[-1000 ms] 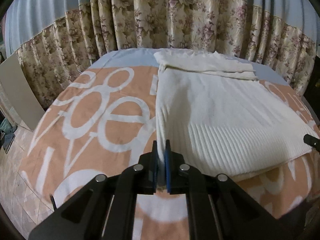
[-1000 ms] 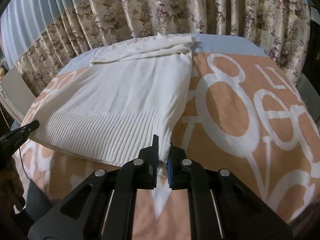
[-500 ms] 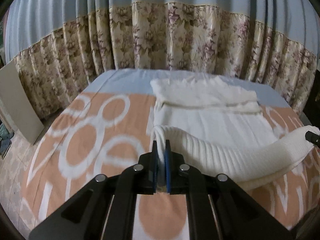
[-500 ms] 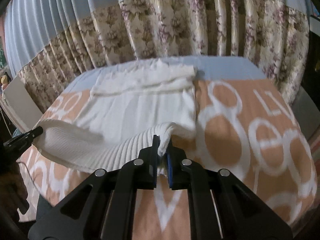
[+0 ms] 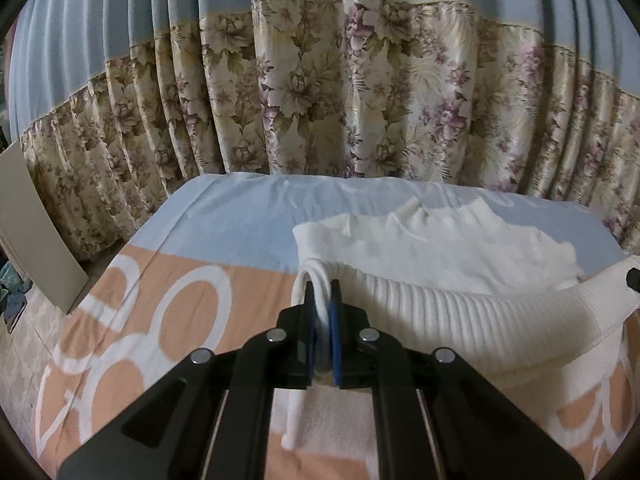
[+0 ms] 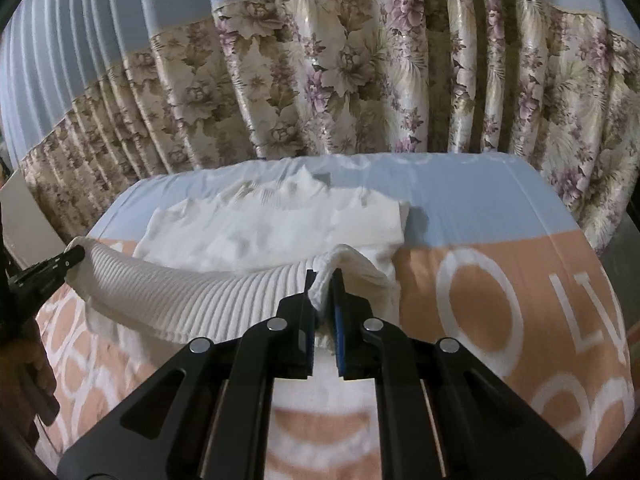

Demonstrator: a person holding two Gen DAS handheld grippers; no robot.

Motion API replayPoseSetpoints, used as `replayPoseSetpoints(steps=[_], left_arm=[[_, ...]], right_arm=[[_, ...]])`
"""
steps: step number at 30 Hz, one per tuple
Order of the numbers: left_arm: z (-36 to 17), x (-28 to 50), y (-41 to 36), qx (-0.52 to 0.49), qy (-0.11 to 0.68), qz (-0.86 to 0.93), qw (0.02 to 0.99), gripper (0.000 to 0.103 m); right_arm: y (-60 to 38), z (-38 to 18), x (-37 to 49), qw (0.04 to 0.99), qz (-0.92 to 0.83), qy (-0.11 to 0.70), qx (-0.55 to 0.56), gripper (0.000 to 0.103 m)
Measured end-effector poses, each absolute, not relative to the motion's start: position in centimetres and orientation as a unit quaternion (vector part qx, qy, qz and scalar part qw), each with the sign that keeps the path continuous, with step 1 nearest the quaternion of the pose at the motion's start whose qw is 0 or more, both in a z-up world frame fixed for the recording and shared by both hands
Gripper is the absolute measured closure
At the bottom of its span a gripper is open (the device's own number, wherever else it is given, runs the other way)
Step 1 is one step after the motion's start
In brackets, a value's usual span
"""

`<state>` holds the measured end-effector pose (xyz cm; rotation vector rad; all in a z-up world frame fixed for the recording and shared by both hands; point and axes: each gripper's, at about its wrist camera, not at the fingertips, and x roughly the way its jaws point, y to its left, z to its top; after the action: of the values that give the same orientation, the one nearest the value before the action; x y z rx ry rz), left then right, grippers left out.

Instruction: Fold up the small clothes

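A white knit sweater lies on the bed, its collar end toward the curtain. My left gripper is shut on the left corner of its ribbed hem. My right gripper is shut on the right corner of the same hem. The hem hangs lifted and stretched between the two grippers, over the upper part of the sweater. The right gripper's tip shows at the right edge of the left wrist view; the left gripper shows at the left of the right wrist view.
The bed carries an orange blanket with white letters and a pale blue sheet at the far end. A flowered curtain hangs right behind the bed. A white board leans at the left, above tiled floor.
Both grippers have lifted the ribbed hem off the blanket and carried it toward the collar end. The sweater, flat a second ago, is now doubled over.
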<state>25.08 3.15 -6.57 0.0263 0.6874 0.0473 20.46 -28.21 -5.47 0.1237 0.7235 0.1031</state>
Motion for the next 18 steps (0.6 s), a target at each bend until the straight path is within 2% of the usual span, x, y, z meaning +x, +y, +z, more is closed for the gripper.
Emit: replayPoseSetpoints(steps=[18], left_arm=[[-10.2, 38.6, 0.8, 0.01, 0.363, 0.045, 0.931, 0.097]], right_arm=[[-30.7, -8.5, 35.2, 0.915, 0.031, 0.389, 0.103, 0.096]])
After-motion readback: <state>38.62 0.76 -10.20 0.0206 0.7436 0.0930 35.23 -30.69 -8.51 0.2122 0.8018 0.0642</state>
